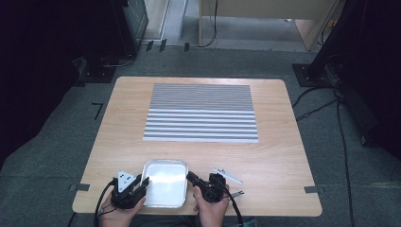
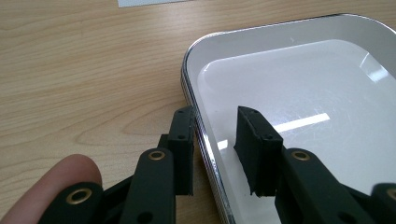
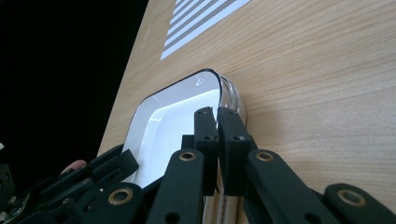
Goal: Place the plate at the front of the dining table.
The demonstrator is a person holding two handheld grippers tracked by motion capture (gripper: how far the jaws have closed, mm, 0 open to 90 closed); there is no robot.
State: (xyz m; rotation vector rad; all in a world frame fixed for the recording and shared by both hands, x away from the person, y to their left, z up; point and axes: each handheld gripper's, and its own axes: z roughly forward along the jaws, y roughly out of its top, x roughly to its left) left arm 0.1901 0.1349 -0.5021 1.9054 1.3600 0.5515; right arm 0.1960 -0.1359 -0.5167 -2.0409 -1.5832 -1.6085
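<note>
Presently, a shallow metal tray [image 1: 164, 183] is lying at the near edge of the table [image 1: 198, 156], with a person's hands bringing a tool to each of its sides. The left tool [image 2: 215, 151] is standing with its jaws apart, straddling the tray's left rim, one jaw outside over the wood and one inside over the basin. The right tool [image 3: 217, 149] is pinching the tray's right rim, its jaws drawn close with the thin lip between them. In my judgement the main risk is uneven support: if the tray is lifted while the left tool is gripping nothing, it could pivot or slip from the right tool's narrow hold on polished metal. The high view is showing what the tool views omit: a striped mat [image 1: 201, 113] toward the far edge and a small silver piece [image 1: 227, 175] just beside the right hand. The tool views, in turn, are revealing each jaw's gap and placement on the rim, which the high view leaves too small to judge.
</note>
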